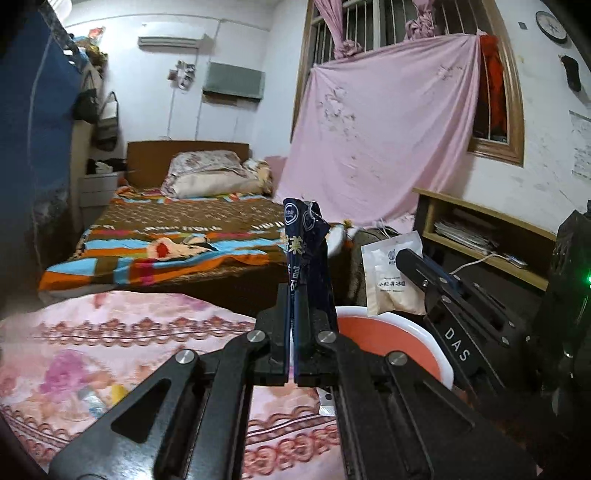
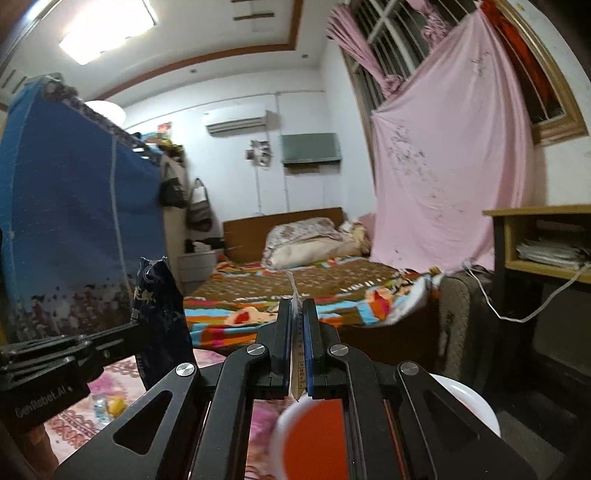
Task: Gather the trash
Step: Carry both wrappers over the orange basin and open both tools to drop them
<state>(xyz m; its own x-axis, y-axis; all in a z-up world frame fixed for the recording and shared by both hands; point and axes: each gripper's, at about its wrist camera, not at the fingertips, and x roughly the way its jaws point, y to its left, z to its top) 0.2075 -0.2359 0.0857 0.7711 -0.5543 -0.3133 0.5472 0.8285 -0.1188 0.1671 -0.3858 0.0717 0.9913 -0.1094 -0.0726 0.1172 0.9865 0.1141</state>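
- Trash here is two packets, each held above a red bin with a white rim (image 1: 439, 354), which serves as the landmark.
- The dark blue wrapper (image 1: 306, 251) stands upright in the left gripper (image 1: 295, 332), whose jaws are pressed together on its lower end; it sits just left of the bin's rim and above the pink floral cloth (image 1: 110, 332).
- The white sachet (image 1: 391, 280) with small printed text hangs just behind the bin's far rim, pinched at its upper right corner by the right gripper (image 1: 424, 271), whose jaws are clamped on it.
- From the right wrist, the right gripper (image 2: 299, 350) shows the sachet (image 2: 297, 354) only edge-on, a thin pale strip between the closed pads, with the bin (image 2: 469, 402) directly below and blurred.
- That same view shows the left gripper (image 2: 122, 338) from the side, left of the bin, with the blue wrapper (image 2: 159, 317) rising from it.
- Only the left wrist view shows the sachet's printed face and a clock (image 1: 551, 26) high on the wall beyond the bin.
- Only the right wrist view shows the ceiling light (image 2: 107, 29) and a small yellow item (image 2: 116, 404) on the floral cloth left of the bin.
- Both views show a bed (image 1: 177, 236) with a striped blanket beyond the bin, and a pink sheet (image 1: 388, 140) draped from the window.
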